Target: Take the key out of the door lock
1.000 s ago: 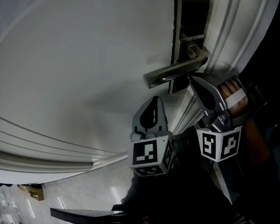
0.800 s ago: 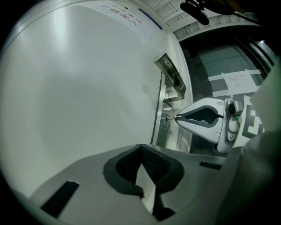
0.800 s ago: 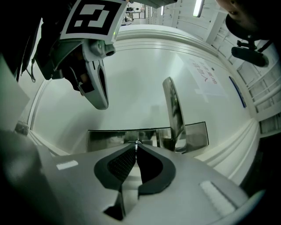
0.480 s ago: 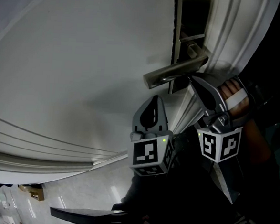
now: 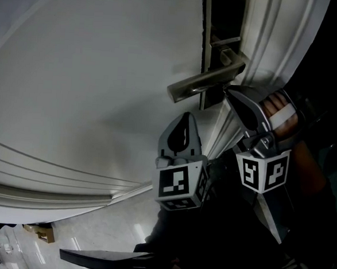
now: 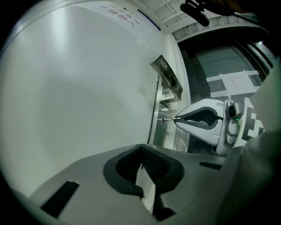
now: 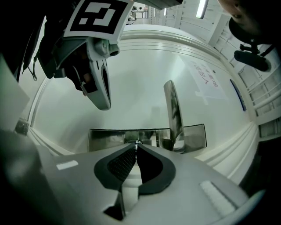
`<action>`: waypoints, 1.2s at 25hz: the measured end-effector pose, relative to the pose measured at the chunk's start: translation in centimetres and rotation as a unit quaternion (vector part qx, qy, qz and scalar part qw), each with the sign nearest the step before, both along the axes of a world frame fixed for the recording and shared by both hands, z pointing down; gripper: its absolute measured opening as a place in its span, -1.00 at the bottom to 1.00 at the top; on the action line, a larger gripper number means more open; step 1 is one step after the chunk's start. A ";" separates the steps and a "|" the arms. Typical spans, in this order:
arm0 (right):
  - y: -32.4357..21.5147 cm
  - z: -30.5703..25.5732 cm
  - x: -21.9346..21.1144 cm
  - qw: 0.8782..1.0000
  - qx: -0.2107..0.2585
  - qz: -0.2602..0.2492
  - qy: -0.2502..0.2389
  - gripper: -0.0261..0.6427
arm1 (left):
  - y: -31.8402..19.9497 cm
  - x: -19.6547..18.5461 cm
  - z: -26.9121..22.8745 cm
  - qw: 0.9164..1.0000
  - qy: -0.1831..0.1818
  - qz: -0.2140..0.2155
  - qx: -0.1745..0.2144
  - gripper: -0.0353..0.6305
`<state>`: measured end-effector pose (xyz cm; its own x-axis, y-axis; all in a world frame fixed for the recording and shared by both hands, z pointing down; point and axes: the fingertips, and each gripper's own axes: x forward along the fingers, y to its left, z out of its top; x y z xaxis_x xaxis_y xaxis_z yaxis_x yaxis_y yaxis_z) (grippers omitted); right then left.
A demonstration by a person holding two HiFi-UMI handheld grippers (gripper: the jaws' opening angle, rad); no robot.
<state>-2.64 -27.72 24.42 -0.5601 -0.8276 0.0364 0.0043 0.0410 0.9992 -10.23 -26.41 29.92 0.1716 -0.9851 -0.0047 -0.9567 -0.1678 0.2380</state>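
Key [image 6: 167,118] is gripped at the tips of the right gripper [image 7: 136,145] fingers, seated in the lock plate [image 7: 105,139] – handle [image 7: 173,110] just right of them. Left gripper [image 6: 141,149] fingers are clenched on nothing, well apart from the key – bare door [image 5: 92,68] to their left.

The writing on the door notice [image 7: 205,79] is too small to read.

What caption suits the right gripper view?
Right tool shut on the key in the lock plate, beside the door handle.
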 end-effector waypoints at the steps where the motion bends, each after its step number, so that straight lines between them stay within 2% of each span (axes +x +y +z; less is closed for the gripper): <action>1: 0.0 0.0 0.0 1.000 -0.001 0.000 0.000 -0.89 | 0.0 0.0 -0.2 1.000 0.001 -0.001 0.002 -0.89; 4: 0.0 0.0 0.1 1.000 -0.002 0.000 -0.001 -0.89 | 0.1 -0.1 0.1 1.000 -0.009 -0.002 0.008 -0.89; 8: 0.0 -0.1 0.0 1.000 -0.002 0.000 -0.002 -0.89 | 0.3 -0.3 0.1 1.000 -0.002 -0.005 -0.001 -0.89; 19: 0.1 0.0 0.0 1.000 -0.001 0.001 0.001 -0.89 | 0.3 -0.3 0.7 1.000 -0.009 0.000 0.000 -0.89; 30: 0.3 0.0 0.2 1.000 -0.002 -0.002 -0.001 -0.89 | 0.1 0.0 0.0 1.000 0.001 0.000 0.001 -0.89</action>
